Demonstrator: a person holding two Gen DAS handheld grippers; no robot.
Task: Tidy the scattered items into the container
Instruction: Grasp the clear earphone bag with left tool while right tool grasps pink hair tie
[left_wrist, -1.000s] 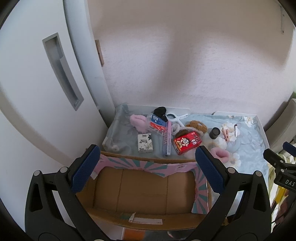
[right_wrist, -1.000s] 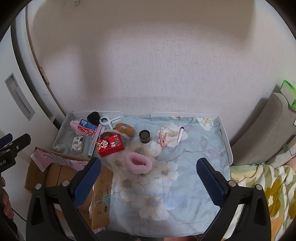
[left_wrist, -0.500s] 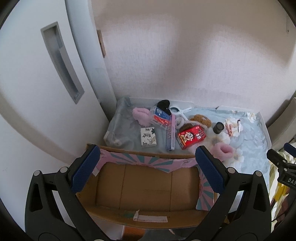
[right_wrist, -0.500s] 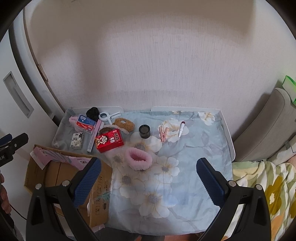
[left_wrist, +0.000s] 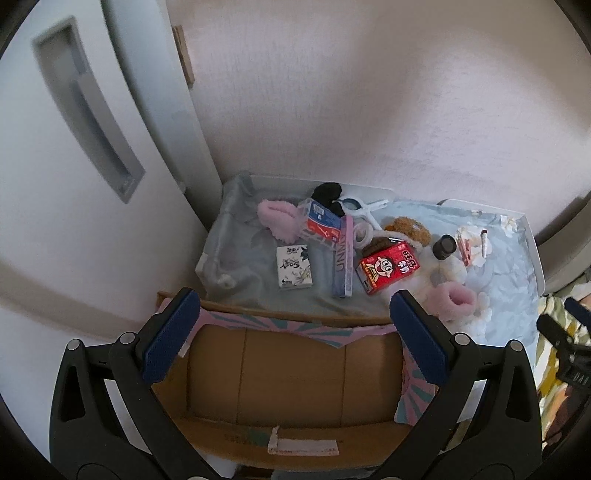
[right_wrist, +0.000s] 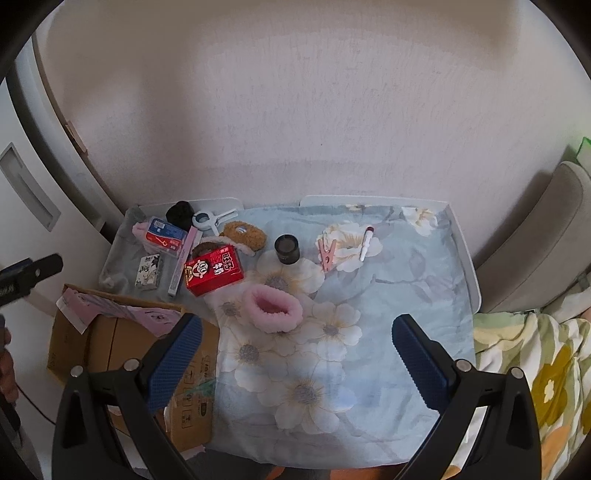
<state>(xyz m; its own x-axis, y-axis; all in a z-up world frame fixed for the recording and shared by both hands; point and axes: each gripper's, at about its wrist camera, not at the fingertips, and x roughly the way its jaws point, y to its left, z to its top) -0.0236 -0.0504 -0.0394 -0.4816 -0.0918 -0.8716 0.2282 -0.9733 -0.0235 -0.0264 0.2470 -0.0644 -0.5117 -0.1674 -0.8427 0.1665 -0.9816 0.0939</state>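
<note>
Nearest the left wrist camera, the left gripper hangs with its blue-padded fingers spread wide over the open cardboard box, which holds nothing visible. The right gripper is likewise spread and empty above the bare near part of the floral cloth that covers the table.

Just past the box's pink-lined flap lie a small white card pack, a long lilac box and a red milk carton with a cartoon face. Near the carton, on the cloth, sits a pink fluffy scrunchie.

Further back stand a small dark jar, a pink clothespin and a white pen-like tube. A brown fluffy hair tie lies behind the carton.

Towards the wall are a clear case with a blue and red label, a second pink fluffy piece touching it, a white clip and a black bundle.
</note>
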